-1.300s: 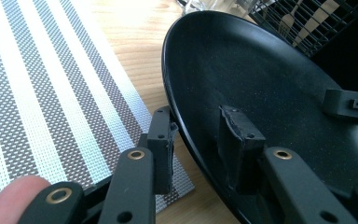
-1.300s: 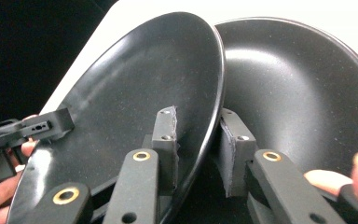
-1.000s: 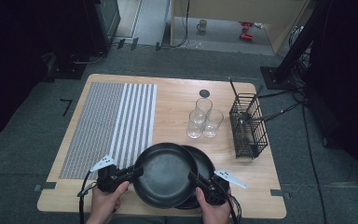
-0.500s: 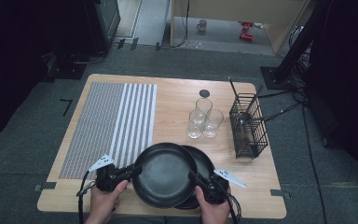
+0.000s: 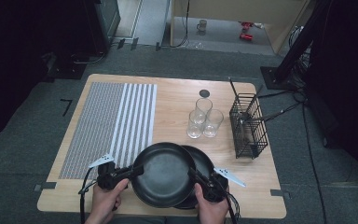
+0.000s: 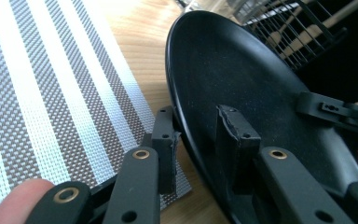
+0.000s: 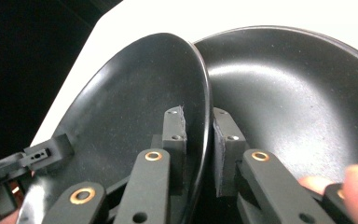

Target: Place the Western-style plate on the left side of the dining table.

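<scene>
The wooden desk [image 5: 177, 100] carries a grey-and-white striped mat [image 5: 112, 126] over its left half. At the near edge of the desk, just right of the mat, two black plates sit one over the other: the upper plate [image 5: 163, 175] lies to the left and overlaps the lower plate [image 5: 204, 161], whose right part shows from beneath it. Toward the right edge of the desk stands a black wire basket [image 5: 248, 126], and to its left three clear glasses [image 5: 204, 119] stand close together, with a small dark disc [image 5: 204, 93] on the desk beyond them.

The left tongs [image 5: 137, 170] pinch the left rim of the upper plate, one pad under the rim and one on the inside face, as the left gripper view shows [image 6: 200, 144]. The right tongs [image 5: 193, 175] have just been closing, with the right rim of that same plate between the pads; in the right gripper view [image 7: 200, 130] the pads sit against the rim on both sides.
</scene>
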### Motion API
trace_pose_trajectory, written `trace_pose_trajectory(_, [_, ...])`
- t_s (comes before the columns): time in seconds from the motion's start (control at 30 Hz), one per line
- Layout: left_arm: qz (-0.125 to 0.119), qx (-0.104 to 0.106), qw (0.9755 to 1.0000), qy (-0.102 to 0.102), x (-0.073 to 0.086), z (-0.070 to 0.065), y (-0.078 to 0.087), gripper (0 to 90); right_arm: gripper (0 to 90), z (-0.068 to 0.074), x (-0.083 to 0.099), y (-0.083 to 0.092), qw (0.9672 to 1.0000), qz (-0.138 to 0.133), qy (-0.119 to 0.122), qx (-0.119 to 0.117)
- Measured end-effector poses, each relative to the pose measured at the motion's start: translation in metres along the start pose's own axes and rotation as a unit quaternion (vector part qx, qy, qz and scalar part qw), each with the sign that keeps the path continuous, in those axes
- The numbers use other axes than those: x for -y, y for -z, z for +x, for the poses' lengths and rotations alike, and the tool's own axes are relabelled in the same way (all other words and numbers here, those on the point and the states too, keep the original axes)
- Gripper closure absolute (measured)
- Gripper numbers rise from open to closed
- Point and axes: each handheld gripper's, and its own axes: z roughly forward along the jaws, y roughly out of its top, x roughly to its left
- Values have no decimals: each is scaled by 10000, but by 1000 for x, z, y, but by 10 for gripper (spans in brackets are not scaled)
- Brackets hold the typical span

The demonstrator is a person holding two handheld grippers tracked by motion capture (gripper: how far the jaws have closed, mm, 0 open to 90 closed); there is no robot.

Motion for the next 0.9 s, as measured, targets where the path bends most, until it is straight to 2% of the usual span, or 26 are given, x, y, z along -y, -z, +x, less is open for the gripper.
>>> trace_pose_trajectory(0.23, [-6,79,9997,244,0,4,1,724,802,3,-2,-4,9999,-21,-83,67])
trace_pose_trajectory(0.33, [-54,103,9995,300,0,4,2,736,809,4,-2,-4,9999,-56,-114,71])
trace_pose_trajectory(0.37, [-117,124,9994,315,0,4,5,743,818,5,-3,-4,9997,-121,-197,23])
trace_pose_trajectory(0.57, [-271,106,9991,306,-2,3,10,761,824,8,-7,-6,9995,-177,-246,-55])
trace_pose_trajectory(0.73, [-388,11,9987,317,-7,5,17,771,822,13,-9,-13,9993,-169,-301,-134])
trace_pose_trajectory(0.9, [-502,-61,9985,199,-14,6,25,774,821,18,-12,-20,9989,-188,-336,-259])
